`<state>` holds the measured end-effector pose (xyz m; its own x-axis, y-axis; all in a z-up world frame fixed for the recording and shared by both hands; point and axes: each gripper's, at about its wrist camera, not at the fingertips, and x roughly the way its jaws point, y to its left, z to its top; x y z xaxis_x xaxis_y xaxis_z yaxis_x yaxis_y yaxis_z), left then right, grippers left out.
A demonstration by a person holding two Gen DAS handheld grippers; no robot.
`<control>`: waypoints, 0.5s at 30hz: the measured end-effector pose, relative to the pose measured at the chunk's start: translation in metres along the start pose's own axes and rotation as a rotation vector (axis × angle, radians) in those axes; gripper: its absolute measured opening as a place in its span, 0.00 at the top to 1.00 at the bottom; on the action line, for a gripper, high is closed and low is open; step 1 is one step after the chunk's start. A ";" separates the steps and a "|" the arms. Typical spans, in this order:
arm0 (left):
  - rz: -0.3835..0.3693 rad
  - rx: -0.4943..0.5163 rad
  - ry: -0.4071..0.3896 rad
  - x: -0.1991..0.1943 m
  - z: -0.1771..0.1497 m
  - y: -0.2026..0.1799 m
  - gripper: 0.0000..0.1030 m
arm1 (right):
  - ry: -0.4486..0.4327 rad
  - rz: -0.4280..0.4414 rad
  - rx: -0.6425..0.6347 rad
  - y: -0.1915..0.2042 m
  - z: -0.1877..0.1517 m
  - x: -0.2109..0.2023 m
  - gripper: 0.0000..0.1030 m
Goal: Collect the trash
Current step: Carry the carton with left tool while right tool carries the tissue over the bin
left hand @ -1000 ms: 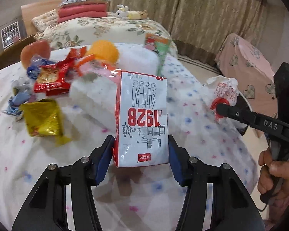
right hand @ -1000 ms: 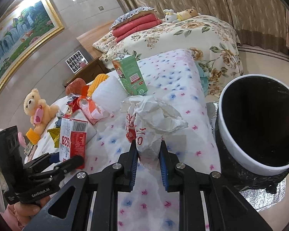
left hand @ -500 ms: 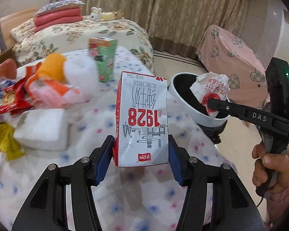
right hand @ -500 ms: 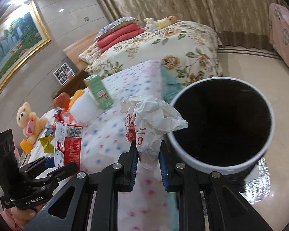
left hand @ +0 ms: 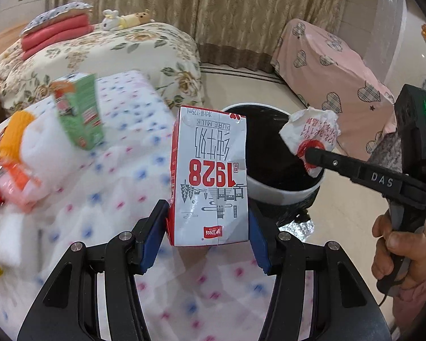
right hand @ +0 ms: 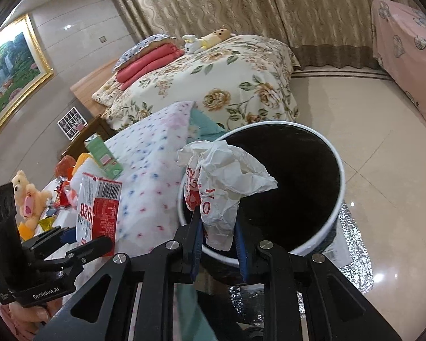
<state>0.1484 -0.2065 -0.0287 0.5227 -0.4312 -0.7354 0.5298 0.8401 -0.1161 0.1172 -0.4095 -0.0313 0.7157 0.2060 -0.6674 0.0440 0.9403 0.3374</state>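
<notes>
My left gripper [left hand: 208, 237] is shut on a white and red milk carton [left hand: 210, 179] marked 1928, held upright above the spotted tablecloth near the table's edge. The same carton [right hand: 96, 207] shows at the left of the right wrist view. My right gripper [right hand: 218, 241] is shut on a crumpled white paper wrapper [right hand: 224, 182] with red print, held over the near rim of the round black bin [right hand: 286, 187] with a white rim. In the left wrist view the wrapper [left hand: 312, 133] hangs above the bin [left hand: 269, 147], to the right of the carton.
On the table [left hand: 122, 164] lie a green carton [left hand: 79, 110], white foam pieces [left hand: 45, 147], an orange thing and red snack wrappers [left hand: 11, 170]. A floral bed [right hand: 213, 85] stands behind. A pink-covered piece of furniture [left hand: 332, 65] stands to the right. A hand [left hand: 397, 244] holds the right gripper's handle.
Both grippers have swung right from over the table toward the bin, carrying the carton and the wrapper. The wrapper now hangs over the bin's opening; the table litter has slid to the left.
</notes>
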 end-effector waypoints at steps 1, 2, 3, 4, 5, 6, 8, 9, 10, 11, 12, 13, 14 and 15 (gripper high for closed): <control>-0.002 0.006 0.001 0.001 0.002 -0.003 0.48 | 0.003 -0.004 0.005 -0.003 0.001 0.001 0.80; -0.006 0.018 0.001 0.004 0.006 -0.008 0.48 | 0.006 -0.007 0.010 -0.007 0.001 0.002 0.80; -0.008 0.026 0.003 0.006 0.008 -0.011 0.48 | 0.009 -0.009 0.012 -0.009 0.002 0.002 0.80; -0.010 0.034 0.006 0.009 0.011 -0.014 0.48 | 0.011 -0.012 0.014 -0.012 0.002 0.002 0.80; -0.013 0.041 0.010 0.012 0.014 -0.017 0.48 | 0.013 -0.015 0.016 -0.014 0.004 0.003 0.80; -0.016 0.046 0.013 0.015 0.017 -0.020 0.48 | 0.013 -0.020 0.015 -0.016 0.005 0.003 0.80; -0.021 0.056 0.024 0.021 0.022 -0.025 0.48 | 0.013 -0.027 0.015 -0.020 0.008 0.004 0.80; -0.025 0.060 0.030 0.024 0.024 -0.026 0.48 | 0.014 -0.030 0.014 -0.021 0.008 0.004 0.80; -0.029 0.064 0.036 0.027 0.026 -0.029 0.48 | 0.014 -0.033 0.015 -0.024 0.009 0.005 0.80; -0.030 0.067 0.039 0.029 0.028 -0.030 0.48 | 0.015 -0.035 0.018 -0.026 0.011 0.005 0.80; -0.032 0.070 0.042 0.032 0.030 -0.032 0.48 | 0.018 -0.039 0.020 -0.028 0.012 0.005 0.80; -0.034 0.073 0.045 0.034 0.032 -0.033 0.48 | 0.019 -0.042 0.023 -0.030 0.013 0.006 0.79; -0.037 0.074 0.048 0.035 0.032 -0.034 0.48 | 0.021 -0.044 0.025 -0.032 0.013 0.007 0.79; -0.041 0.072 0.052 0.037 0.034 -0.035 0.48 | 0.024 -0.045 0.027 -0.034 0.014 0.008 0.79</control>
<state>0.1719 -0.2636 -0.0292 0.4650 -0.4457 -0.7649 0.5980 0.7952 -0.0998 0.1312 -0.4434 -0.0383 0.6958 0.1699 -0.6979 0.0954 0.9412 0.3242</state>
